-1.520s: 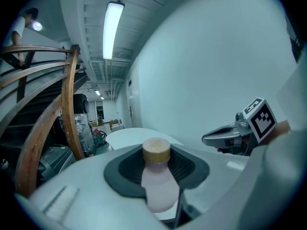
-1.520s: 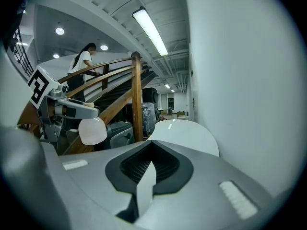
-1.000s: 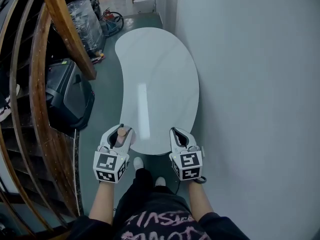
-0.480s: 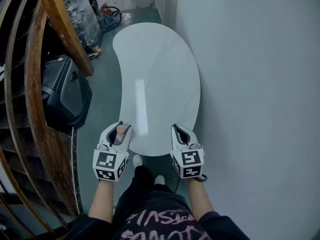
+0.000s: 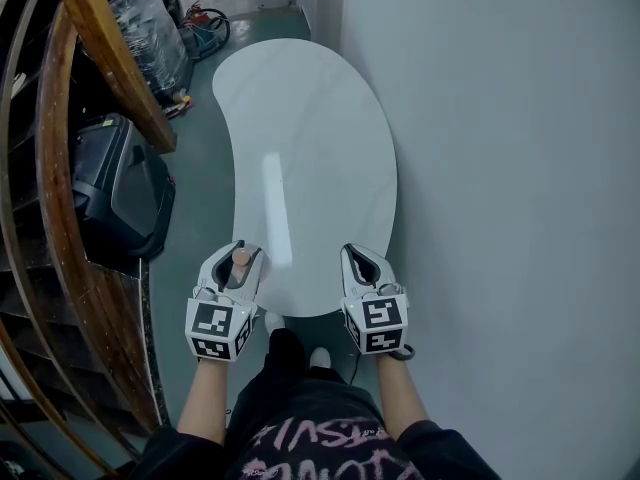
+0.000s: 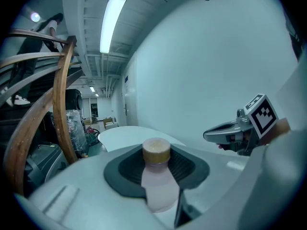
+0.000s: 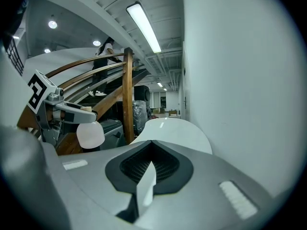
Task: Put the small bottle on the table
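As the left gripper pinches the small bottle by the table edge, right gripper hangs closed.

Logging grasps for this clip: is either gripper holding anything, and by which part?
The left gripper holds the small bottle by its upper body, just below the cap. The right gripper is shut and empty.

Pale pink small plastic bottle, tan cap — glossy white kidney-shaped table; dull grey-green floor; brown wooden handrail.
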A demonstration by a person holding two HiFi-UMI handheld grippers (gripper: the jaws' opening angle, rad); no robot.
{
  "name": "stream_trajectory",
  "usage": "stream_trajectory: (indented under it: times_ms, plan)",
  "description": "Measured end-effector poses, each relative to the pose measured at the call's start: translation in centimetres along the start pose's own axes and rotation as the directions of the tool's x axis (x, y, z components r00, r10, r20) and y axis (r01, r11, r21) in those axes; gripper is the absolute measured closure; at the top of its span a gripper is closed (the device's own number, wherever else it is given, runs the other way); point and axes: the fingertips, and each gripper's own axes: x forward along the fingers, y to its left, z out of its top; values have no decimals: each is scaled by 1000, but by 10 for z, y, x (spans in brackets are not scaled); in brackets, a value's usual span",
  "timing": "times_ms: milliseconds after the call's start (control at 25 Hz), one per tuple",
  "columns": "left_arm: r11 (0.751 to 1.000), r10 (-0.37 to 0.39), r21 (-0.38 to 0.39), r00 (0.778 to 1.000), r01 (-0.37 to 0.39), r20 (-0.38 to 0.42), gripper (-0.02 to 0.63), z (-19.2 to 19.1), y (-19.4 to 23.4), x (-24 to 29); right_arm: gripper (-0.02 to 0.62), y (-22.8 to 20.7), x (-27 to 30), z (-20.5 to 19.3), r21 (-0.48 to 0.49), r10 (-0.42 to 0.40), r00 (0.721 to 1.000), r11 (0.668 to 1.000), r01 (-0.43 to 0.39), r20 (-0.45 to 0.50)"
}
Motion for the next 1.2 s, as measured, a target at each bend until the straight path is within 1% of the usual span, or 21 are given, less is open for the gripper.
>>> stream_trajectory:
  times_ms: [120,360,680,1200]
  plan:
    - [1000,-6,-1,1000,6,-4,479,-3,3,6,581,-1,5,-1,3,-5,1000,1000,5,-1]
    - [1000,-9,-5,1000,9,-20,479,-3,4,20,581,-19,12,0,6,-22,1000,1000,22,-8]
    - [1000,-13,-22,999,12,-34,479,-17,4,31,581,-15,20,-11,5,-10,1000,1000,10,-27]
    - [999,-12,-46,999,11,-37,479,-25,10,40,581,-5,33,-18,17,8,999,1000,-8,-46]
